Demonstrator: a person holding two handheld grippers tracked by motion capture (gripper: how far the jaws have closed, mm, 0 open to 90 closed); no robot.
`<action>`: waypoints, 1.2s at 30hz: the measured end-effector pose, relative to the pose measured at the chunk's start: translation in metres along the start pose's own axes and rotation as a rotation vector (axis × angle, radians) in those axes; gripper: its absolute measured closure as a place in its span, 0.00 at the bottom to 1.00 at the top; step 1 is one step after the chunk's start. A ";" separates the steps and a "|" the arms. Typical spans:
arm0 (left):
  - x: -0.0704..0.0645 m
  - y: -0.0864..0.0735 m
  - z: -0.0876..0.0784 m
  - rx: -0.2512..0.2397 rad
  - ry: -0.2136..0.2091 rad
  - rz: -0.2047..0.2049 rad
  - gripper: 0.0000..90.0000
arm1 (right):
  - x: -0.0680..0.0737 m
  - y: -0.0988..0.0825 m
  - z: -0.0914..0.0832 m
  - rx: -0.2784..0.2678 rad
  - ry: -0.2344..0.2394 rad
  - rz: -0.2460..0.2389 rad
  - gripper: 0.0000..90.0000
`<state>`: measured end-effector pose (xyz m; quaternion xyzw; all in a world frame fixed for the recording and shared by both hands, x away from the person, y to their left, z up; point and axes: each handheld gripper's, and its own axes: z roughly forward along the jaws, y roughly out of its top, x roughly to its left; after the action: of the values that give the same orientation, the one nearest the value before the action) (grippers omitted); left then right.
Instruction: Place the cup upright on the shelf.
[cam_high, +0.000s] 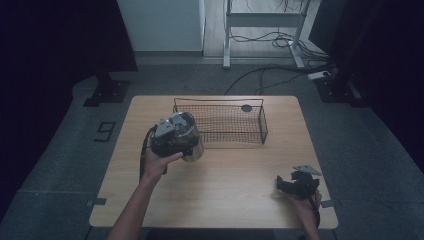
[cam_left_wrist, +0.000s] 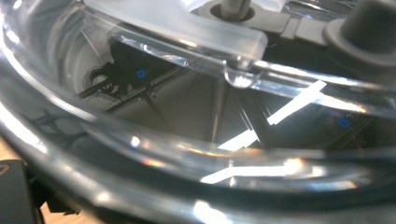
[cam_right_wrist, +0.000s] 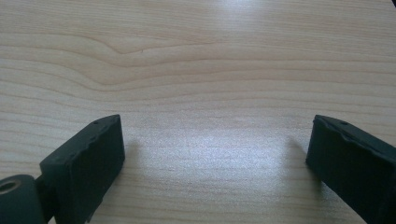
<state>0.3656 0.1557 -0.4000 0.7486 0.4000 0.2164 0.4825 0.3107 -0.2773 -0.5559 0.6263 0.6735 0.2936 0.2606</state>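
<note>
The left gripper (cam_high: 172, 137) holds a clear glass jar (cam_high: 191, 142) above the counter (cam_high: 225, 175), just in front of the wire basket (cam_high: 222, 122). Up close, the left gripper view shows smooth, curved glass (cam_left_wrist: 140, 140), though its jaws are hidden there, so how firm the hold is I cannot tell. The right gripper (cam_right_wrist: 215, 158) rests near the counter's right front corner, jaws wide apart with nothing between them. The likely trouble is slick glass slipping from a one-sided hold, or the jar knocking the basket rim on the way in.
</note>
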 end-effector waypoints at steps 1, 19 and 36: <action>0.000 0.000 0.000 0.000 0.000 0.000 0.04 | 0.000 0.000 0.000 0.000 0.000 0.000 0.04; 0.004 0.018 0.004 -0.007 0.019 0.012 0.04 | 0.000 0.000 0.000 0.002 0.001 -0.001 0.04; 0.019 0.028 0.006 -0.023 0.040 -0.021 0.05 | 0.000 0.000 0.000 0.001 0.001 -0.003 0.04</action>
<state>0.3920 0.1613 -0.3786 0.7343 0.4148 0.2311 0.4850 0.3106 -0.2776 -0.5559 0.6253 0.6747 0.2931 0.2604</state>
